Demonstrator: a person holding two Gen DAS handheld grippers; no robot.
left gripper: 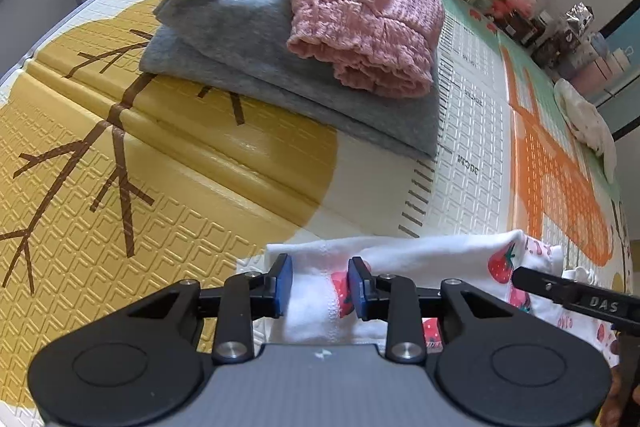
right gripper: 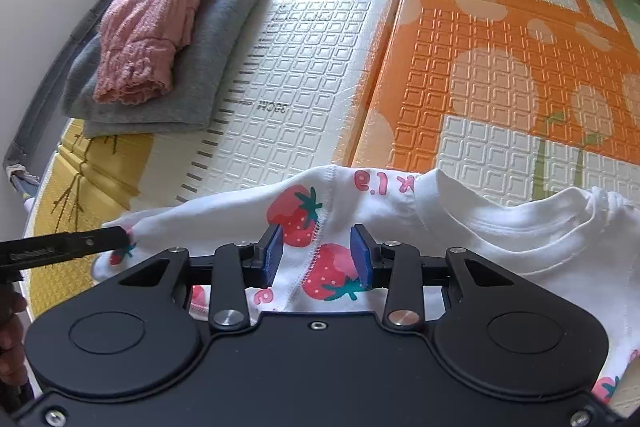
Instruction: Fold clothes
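Gripping strawberry shirt [right gripper: 500, 227] edge (both hand-held grippers), bare mat [right gripper: 320, 67] ahead.

right gripper [right gripper: 317, 254] prob. pinching strawberry tee [right gripper: 500, 227] on play mat [right gripper: 480, 67], pink/grey stack [right gripper: 160, 47] far left.

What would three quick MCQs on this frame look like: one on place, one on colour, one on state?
1. Where does the pink knit garment lie?
A. on the folded grey garment
B. on the orange part of the mat
C. between the jaws of the left hand-held gripper

2. What print is on the white garment?
A. blue stars
B. red strawberries
C. green stripes

3. How is the white garment held?
A. by neither hand-held gripper
B. only by the right hand-held gripper
C. by both

Key: 1 A, pink lies atop grey on the play mat. 2 B, strawberries with green leaves. 3 C, white fabric bunches between each pair of blue pads.
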